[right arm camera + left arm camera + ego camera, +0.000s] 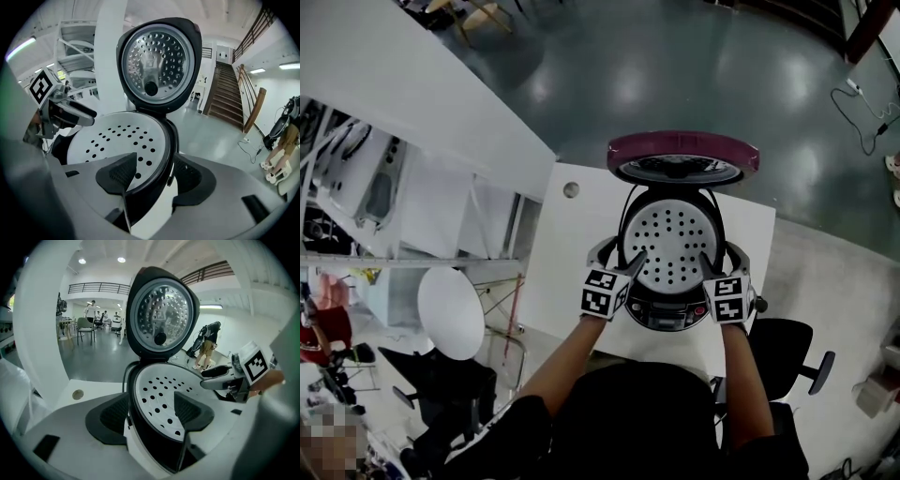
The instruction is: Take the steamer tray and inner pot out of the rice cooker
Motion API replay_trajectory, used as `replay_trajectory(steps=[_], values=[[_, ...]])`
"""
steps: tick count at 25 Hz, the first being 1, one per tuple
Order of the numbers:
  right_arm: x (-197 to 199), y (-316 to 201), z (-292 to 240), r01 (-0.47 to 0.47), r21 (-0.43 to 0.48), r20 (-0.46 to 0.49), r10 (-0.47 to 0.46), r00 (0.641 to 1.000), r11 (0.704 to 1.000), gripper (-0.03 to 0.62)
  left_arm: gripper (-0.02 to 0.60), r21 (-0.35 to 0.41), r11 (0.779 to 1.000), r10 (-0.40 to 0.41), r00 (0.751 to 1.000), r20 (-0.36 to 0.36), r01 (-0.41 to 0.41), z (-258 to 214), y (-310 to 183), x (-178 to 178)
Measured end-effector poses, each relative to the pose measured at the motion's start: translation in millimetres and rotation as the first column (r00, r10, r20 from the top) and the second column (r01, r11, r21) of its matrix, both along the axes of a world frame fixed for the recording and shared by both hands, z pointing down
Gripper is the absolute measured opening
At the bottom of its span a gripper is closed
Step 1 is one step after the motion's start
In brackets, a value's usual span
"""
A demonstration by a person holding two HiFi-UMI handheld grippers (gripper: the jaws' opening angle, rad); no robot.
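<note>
Rice cooker (667, 314): on the white table (572, 253), lid (682, 157) swung up at 12 o'clock, leaving the mouth clear for lifting.
Steamer tray (675, 246): seated level in the cooker's mouth, covering the inner pot, which stays out of sight beneath.
Left gripper (630, 267): at the tray's 9 o'clock edge, jaws spread, straddling the rim, clamping nothing yet.
Right gripper (712, 270): mirrored at 3 o'clock, jaws likewise apart astride the rim.
Reason: opposite holds, probably to raise the tray without tipping.

White table (567, 253), black office chair (783, 342), glossy floor (694, 75)
</note>
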State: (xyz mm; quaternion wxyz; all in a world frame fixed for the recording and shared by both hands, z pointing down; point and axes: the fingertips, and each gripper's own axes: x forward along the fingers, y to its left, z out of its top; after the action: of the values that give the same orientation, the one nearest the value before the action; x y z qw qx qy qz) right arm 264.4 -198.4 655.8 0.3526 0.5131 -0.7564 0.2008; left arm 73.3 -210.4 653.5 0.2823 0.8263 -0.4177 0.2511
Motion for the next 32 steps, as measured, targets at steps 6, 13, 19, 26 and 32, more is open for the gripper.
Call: replay_trajectory(steps=[6, 13, 19, 26, 32], values=[[0.1, -3.9, 14.4, 0.050, -0.035, -0.110, -0.053, 0.993, 0.998, 0.218, 0.282, 0.041, 0.999, 0.031, 0.996, 0.087, -0.035, 3.3, -8.9, 1.2], [1.8, -9.3, 18.0, 0.064, -0.033, -0.198, -0.069, 0.978, 0.997, 0.216, 0.282, 0.003, 0.997, 0.079, 0.985, 0.154, -0.080, 16.8, -7.5, 5.7], [4.8, -12.6, 17.8, 0.049, -0.044, -0.224, -0.057, 0.973, 0.998, 0.202, 0.278, -0.014, 0.996, 0.091, 0.966, 0.240, -0.091, 27.9, -7.2, -4.2], [5.4, -16.8, 12.9, 0.049, -0.024, -0.241, -0.054, 0.969, 0.998, 0.140, 0.215, 0.021, 0.993, 0.105, 0.956, 0.276, -0.115, 19.5, -14.5, -6.4], [3.8, -17.8, 3.6, 0.058, -0.002, -0.246, -0.056, 0.968, 0.998, 0.121, 0.148, 0.043, 0.991, 0.108, 0.956, 0.272, -0.124, 12.4, -12.6, -2.1]])
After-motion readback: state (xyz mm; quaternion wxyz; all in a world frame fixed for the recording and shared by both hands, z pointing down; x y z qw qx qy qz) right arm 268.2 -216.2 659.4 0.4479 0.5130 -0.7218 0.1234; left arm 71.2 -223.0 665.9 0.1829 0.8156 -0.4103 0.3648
